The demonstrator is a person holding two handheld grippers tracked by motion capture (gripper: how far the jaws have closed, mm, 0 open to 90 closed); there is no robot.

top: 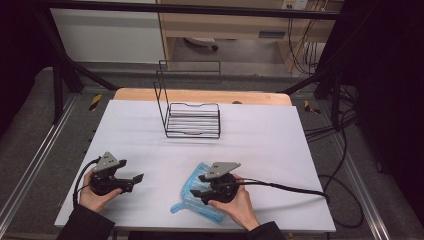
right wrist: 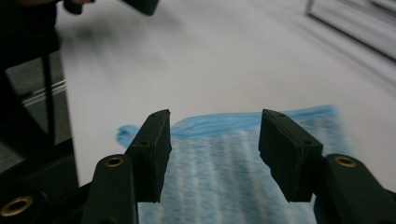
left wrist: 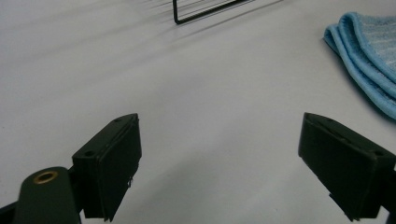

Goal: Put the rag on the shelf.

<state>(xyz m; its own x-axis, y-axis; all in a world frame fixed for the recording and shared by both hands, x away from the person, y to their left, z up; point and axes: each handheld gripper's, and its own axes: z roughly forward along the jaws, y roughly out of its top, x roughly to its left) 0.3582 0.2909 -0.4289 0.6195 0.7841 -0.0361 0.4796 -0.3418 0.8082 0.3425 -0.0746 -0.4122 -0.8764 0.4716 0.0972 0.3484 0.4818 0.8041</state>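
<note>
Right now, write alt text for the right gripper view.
The right tongs hang open just above a folded blue cloth on a white table, with nothing pressed between the two black jaws. The left tongs show at the top edge.

Even overhead light leaves the white counter point(top: 260, 140) bright against dark surroundings, with soft shadows. The high view is grainy; the right gripper view smears with motion blur, and its near parts lack focus
</note>
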